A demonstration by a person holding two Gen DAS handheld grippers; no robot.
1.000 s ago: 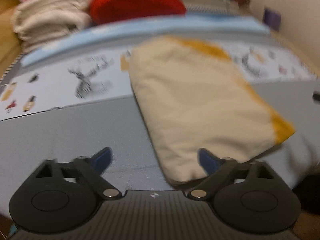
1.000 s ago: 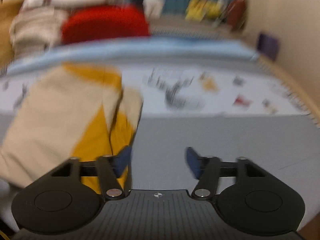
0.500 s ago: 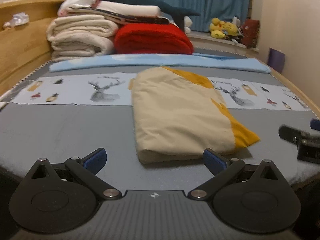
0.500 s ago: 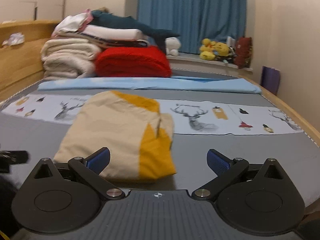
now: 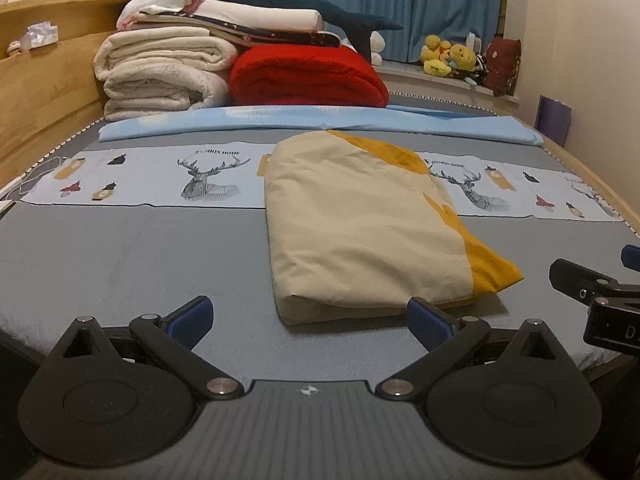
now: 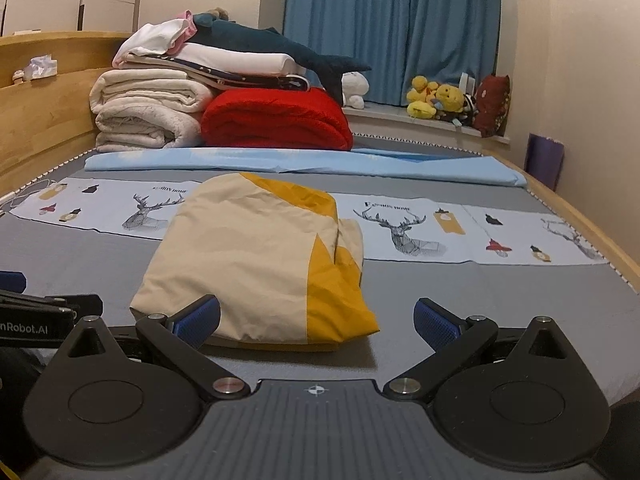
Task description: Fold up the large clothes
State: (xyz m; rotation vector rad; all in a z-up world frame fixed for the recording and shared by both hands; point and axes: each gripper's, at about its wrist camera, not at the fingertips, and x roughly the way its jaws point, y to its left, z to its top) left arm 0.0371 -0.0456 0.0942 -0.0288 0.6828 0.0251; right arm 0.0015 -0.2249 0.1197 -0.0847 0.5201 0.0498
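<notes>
Headboard (image 5: 44,92): wooden, along the left edge of the bed; a crumpled tissue rests on its ledge.
Cream blankets (image 5: 160,72): folded pile at far left, with white and dark linens stacked above.
Plush shark (image 5: 296,4): dark teal, lying across the top of the pile.
Red blanket (image 5: 308,76): folded, just right of the cream blankets.
Left gripper (image 5: 310,318): jaws spread wide, nothing between the blue pads (image 5: 188,316); it hovers over the grey sheet (image 5: 140,264) at the near edge.
Folded garment (image 5: 360,224): cream with mustard-yellow panels, lying flat mid-bed, partly over the deer-print strip (image 5: 208,176); its near edge sits just beyond both grippers, touched by neither.
Right gripper (image 6: 316,318): jaws at full spread and empty; its left pad (image 6: 198,318) overlaps the garment's near corner in view, though contact cannot be confirmed.
Blue curtain (image 6: 392,28): behind the bed.
Yellow soft toys (image 6: 436,100): on the window sill at right.
</notes>
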